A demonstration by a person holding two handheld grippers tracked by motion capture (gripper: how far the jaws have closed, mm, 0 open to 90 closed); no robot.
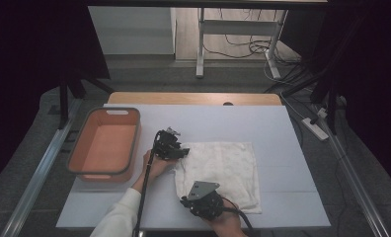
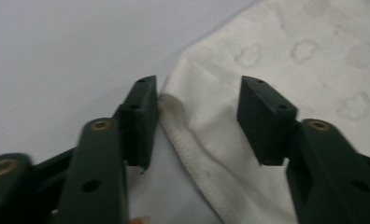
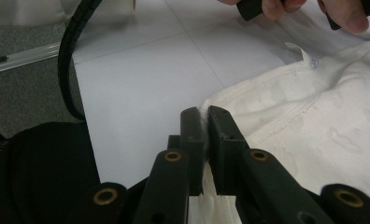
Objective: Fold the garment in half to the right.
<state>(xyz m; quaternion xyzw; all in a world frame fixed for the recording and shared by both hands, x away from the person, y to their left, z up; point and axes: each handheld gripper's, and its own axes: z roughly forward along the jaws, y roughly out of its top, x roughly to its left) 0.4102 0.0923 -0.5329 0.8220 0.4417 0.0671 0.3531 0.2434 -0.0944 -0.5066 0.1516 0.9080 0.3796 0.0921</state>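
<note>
Left tool [image 2: 197, 116], spread, straddles the cloth [image 2: 286, 60] corner; right tool [image 3: 205, 140] pinches the near corner beside it.

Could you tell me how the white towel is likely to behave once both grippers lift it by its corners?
The white towel will probably sag between the grips, since it lies limp and creased. It looks thin, so likely light. The right gripper already pinches a hemmed corner, which should hold. The left gripper only straddles the hemmed edge, its pads off the cloth, so that corner might slip.
</note>
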